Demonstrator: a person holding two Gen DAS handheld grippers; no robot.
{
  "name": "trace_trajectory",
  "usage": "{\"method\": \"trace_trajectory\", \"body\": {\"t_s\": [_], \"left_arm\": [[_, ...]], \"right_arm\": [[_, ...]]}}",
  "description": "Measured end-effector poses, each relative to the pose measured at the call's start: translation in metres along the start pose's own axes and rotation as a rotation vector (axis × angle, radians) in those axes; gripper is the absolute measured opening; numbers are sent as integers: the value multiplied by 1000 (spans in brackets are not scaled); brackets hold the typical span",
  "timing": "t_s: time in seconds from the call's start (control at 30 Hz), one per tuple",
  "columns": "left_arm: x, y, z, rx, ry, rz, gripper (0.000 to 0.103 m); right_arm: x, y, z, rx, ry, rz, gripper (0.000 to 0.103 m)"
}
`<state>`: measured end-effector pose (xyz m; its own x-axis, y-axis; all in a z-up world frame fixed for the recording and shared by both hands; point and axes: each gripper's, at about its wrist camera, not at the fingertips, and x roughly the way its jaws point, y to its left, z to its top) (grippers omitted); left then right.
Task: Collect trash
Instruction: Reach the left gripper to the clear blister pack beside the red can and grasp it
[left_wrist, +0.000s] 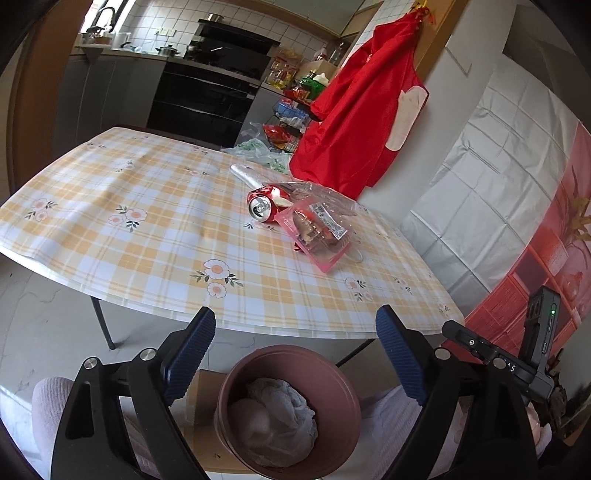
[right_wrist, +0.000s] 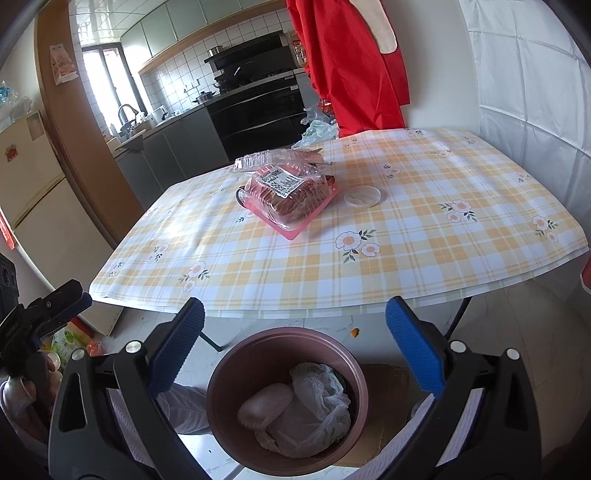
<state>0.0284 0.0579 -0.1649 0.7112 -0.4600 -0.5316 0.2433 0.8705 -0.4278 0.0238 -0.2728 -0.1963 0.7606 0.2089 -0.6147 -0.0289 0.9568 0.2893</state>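
The left gripper (left_wrist: 295, 354) is hanging low, just off the near edge of the counter (left_wrist: 147, 221), which is wearing a yellow and white checked cloth with small flowers. Its blue jaws are standing wide apart and holding nothing. Right under them, at 6 o'clock, a round brown-pink bin (left_wrist: 288, 410) is sitting on the floor on a flat piece of brown cardboard (left_wrist: 201, 417). A crumpled thin white plastic bag (left_wrist: 284, 402) and a pale lump are lying inside the bin.

On the counter, at about 1 o'clock from the left gripper, a squashed red drink can (left_wrist: 264, 205) is lying on its side with its silver top facing the camera. It is touching a clear plastic food box on a pink tray (left_wrist: 317, 230), just to its right. Behind the can, a shiny silver wrapper (left_wrist: 245, 173) is lying. A big red cloth bag (left_wrist: 354, 110) is hanging by the wall at 1 o'clock.

The right gripper (right_wrist: 295, 350) is also hanging over the same bin (right_wrist: 236, 369), with its blue jaws wide apart and empty. From there the pink tray box (right_wrist: 288, 195) is sitting at 12 o'clock, with a white label on top. A small round clear plastic lid (right_wrist: 362, 195) is lying flat just to the right of the box, not touching it.
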Motion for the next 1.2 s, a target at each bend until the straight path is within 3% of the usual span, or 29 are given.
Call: {"method": "trace_trajectory", "body": {"t_s": [0.33,0.63,1.03,1.2], "left_arm": [[7,3,1,1,10,20,87],[36,-3,11,44,53,32,87],[78,-8,49,34,81,5,87],[104,-15,69,73,103,-4,87]], "right_arm": [[10,-10,-1,6,21,-19,97],[24,-38,13,29,12,-77,97],[48,-59,71,-35,-26,-110,97],[74,-68,94,-36,-16,-100,97]]}}
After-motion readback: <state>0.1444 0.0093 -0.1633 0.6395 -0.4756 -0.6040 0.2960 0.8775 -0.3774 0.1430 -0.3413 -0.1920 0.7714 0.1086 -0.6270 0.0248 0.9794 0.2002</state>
